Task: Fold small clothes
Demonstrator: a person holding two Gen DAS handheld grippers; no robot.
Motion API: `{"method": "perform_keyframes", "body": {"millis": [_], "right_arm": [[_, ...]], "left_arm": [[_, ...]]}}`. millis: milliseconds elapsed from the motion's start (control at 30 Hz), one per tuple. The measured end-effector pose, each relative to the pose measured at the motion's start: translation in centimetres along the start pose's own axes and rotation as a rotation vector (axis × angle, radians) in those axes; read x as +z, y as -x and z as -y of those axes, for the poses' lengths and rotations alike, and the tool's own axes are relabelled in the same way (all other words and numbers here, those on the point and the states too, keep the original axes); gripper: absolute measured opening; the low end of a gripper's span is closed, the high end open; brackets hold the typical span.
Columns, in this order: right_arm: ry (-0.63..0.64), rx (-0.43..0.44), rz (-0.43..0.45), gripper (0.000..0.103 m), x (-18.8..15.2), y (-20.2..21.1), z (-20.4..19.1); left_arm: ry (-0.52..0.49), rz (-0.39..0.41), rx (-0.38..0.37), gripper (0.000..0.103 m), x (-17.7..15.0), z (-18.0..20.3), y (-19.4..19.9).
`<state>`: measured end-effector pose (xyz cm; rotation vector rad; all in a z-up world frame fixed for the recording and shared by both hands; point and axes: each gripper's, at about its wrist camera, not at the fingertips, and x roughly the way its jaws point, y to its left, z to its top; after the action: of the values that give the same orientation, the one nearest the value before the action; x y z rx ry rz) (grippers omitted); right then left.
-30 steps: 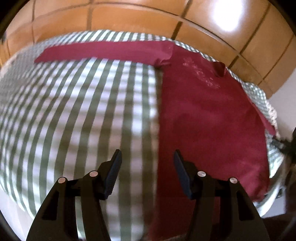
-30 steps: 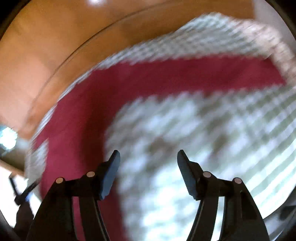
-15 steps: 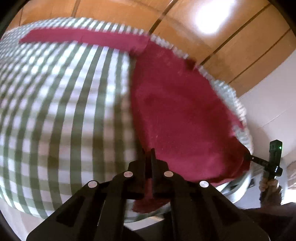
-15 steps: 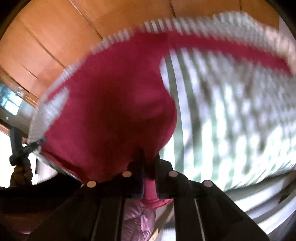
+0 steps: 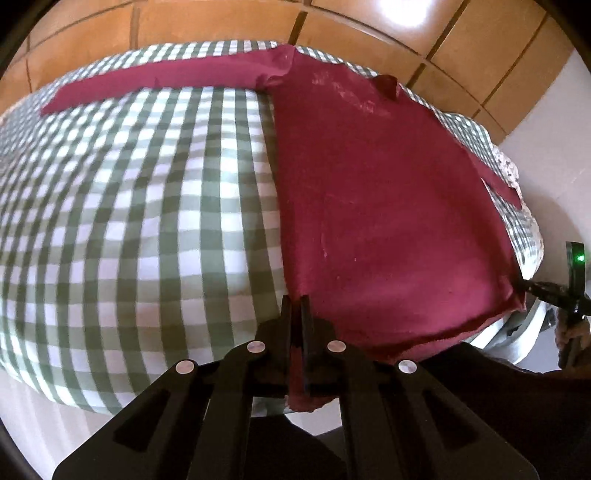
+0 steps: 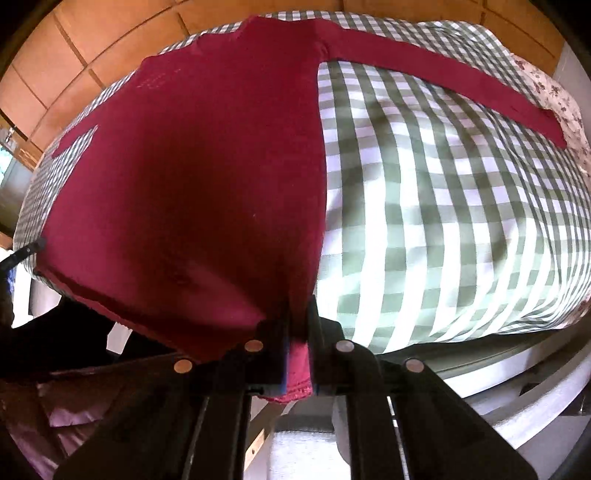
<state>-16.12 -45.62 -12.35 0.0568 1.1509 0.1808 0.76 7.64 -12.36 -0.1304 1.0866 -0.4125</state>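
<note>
The dark red long-sleeved cloth top (image 5: pixel 388 206) lies flat on the counter, which is covered with a green and white checked cloth (image 5: pixel 147 206). No fold shows in it yet. One long sleeve (image 5: pixel 159 83) sticks out sideways along the far side. In the right wrist view the same sleeve (image 6: pixel 443 70) reaches almost to the far right end of the checked cloth.

The left tongs (image 5: pixel 295 314) are pinched shut on the near bottom corner of the red top. The right tongs (image 6: pixel 297 321) are pinched shut on the other bottom corner. A bit of red hem pokes out below each pair of tongs. So I think the job is just starting: the bottom is grabbed, and the folding is all left to do, with the sleeves to tuck in too.

The bottom edge of the top sits right at the near rim of the counter and hangs a little over it. Past the top there is a lot of bare checked cloth to one side. The far edge of the counter is close behind the collar (image 5: pixel 386 85), with the brown tiled floor (image 5: pixel 221 22) below, so there is little spare room that way. In the left wrist view the right tongs show small at the right edge.
</note>
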Motion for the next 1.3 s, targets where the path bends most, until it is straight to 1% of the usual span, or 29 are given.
{"method": "perform_keyframes", "body": {"millis": [67, 100, 133, 167, 200, 233, 267, 300, 367, 400, 433, 467, 500, 533, 567, 633, 667, 700, 767, 800, 867, 900, 933, 1000, 1033, 1100, 1167, 1200, 1300], "right_arm": [[0.018, 0.005, -0.013, 0.008, 0.3, 0.2, -0.1], [0.024, 0.023, -0.021, 0.012, 0.4, -0.1, -0.1], [0.011, 0.035, -0.009, 0.021, 0.6, 0.1, 0.1], [-0.01, 0.044, 0.017, 0.024, 1.3, 0.3, 0.4], [-0.036, 0.056, 0.052, 0.03, 1.9, 0.8, 0.8], [-0.08, 0.061, 0.105, 0.038, 2.6, 1.7, 1.9], [-0.13, 0.057, 0.148, 0.042, 3.4, 2.3, 3.2], [-0.183, 0.052, 0.184, 0.044, 4.2, 2.7, 4.5], [-0.314, 0.046, 0.251, 0.043, 6.0, 3.1, 8.1], [-0.417, 0.027, 0.292, 0.043, 7.2, 3.0, 10.8], [-0.484, 0.023, 0.315, 0.045, 8.0, 2.9, 12.6], [-0.605, 0.027, 0.357, 0.045, 8.9, 2.7, 15.5], [-0.686, 0.032, 0.385, 0.045, 9.4, 2.5, 17.4], [-0.804, 0.025, 0.426, 0.044, 10.1, 2.4, 20.3], [-0.906, -0.002, 0.453, 0.044, 10.7, 2.1, 22.5], [-1.026, -0.004, 0.479, 0.042, 11.5, 1.3, 25.2], [-1.067, 0.007, 0.483, 0.041, 12.0, 0.7, 26.4], [-1.095, -0.002, 0.478, 0.041, 12.6, 0.1, 27.2], [-1.12, -0.032, 0.464, 0.042, 14.0, -0.9, 28.8], [-1.126, -0.04, 0.459, 0.04, 14.3, -1.3, 29.6], [-1.131, -0.072, 0.451, 0.029, 15.4, -2.2, 30.6], [-1.127, -0.089, 0.447, 0.014, 15.8, -2.3, 31.0], [-1.107, -0.12, 0.431, 0.006, 16.0, -2.5, 31.5], [-1.057, -0.204, 0.395, 0.005, 16.5, -2.6, 32.1], [-1.033, -0.263, 0.386, 0.005, 16.9, -2.2, 32.4], [-1.025, -0.328, 0.389, 0.005, 17.8, -1.5, 33.0], [-1.018, -0.325, 0.412, 0.005, 18.9, -0.4, 33.1], [-0.988, -0.3, 0.432, 0.005, 19.8, 0.3, 32.3], [-0.819, -0.215, 0.491, 0.005, 22.8, 2.0, 27.9]], "left_arm": [[-0.012, -0.006, 0.014, 0.003, 0.4, 0.1, 0.3], [-0.028, 0.001, 0.025, 0.003, 0.6, 0.4, 0.8], [-0.03, 0.011, 0.037, 0.006, 0.9, 0.5, 1.1], [-0.023, 0.023, 0.038, 0.012, 1.2, 0.4, 1.5], [-0.01, 0.036, 0.032, 0.033, 1.4, 0.2, 1.8], [0.014, 0.066, 0.029, 0.049, 1.9, -0.2, 2.4], [0.032, 0.095, 0.032, 0.052, 2.3, -0.4, 2.8], [0.047, 0.116, 0.039, 0.052, 2.8, -0.7, 3.1], [0.078, 0.147, 0.067, 0.052, 3.9, -1.0, 3.3], [0.093, 0.172, 0.077, 0.052, 4.6, -1.2, 3.4], [0.103, 0.184, 0.086, 0.052, 5.0, -1.1, 3.4], [0.113, 0.192, 0.094, 0.052, 5.4, -1.2, 3.3], [0.126, 0.199, 0.099, 0.052, 6.1, -1.1, 3.0], [0.134, 0.204, 0.1, 0.052, 6.5, -0.9, 2.7], [0.137, 0.205, 0.098, 0.052, 6.9, -0.7, 2.5], [0.121, 0.201, 0.1, 0.052, 7.5, 0.1, 1.9], [0.109, 0.196, 0.103, 0.052, 7.8, 0.4, 1.4], [0.096, 0.19, 0.105, 0.052, 7.9, 0.7, 1.1], [0.071, 0.166, 0.108, 0.052, 8.2, 1.4, 0.1], [0.064, 0.154, 0.112, 0.052, 8.3, 1.7, -0.3], [0.05, 0.136, 0.11, 0.052, 8.6, 2.2, -1.2], [0.043, 0.13, 0.113, 0.052, 8.7, 2.4, -1.6], [0.035, 0.121, 0.116, 0.052, 8.9, 2.7, -2.0], [0.021, 0.101, 0.115, 0.052, 9.1, 3.0, -2.8], [0.018, 0.097, 0.121, 0.052, 9.2, 3.2, -3.0], [0.01, 0.087, 0.131, 0.052, 9.4, 3.3, -3.5], [0.015, 0.087, 0.128, 0.052, 9.6, 3.2, -3.7], [0.017, 0.088, 0.125, 0.052, 9.6, 3.2, -3.7], [0.019, 0.096, 0.115, 0.052, 9.9, 3.4, -3.9]]}}
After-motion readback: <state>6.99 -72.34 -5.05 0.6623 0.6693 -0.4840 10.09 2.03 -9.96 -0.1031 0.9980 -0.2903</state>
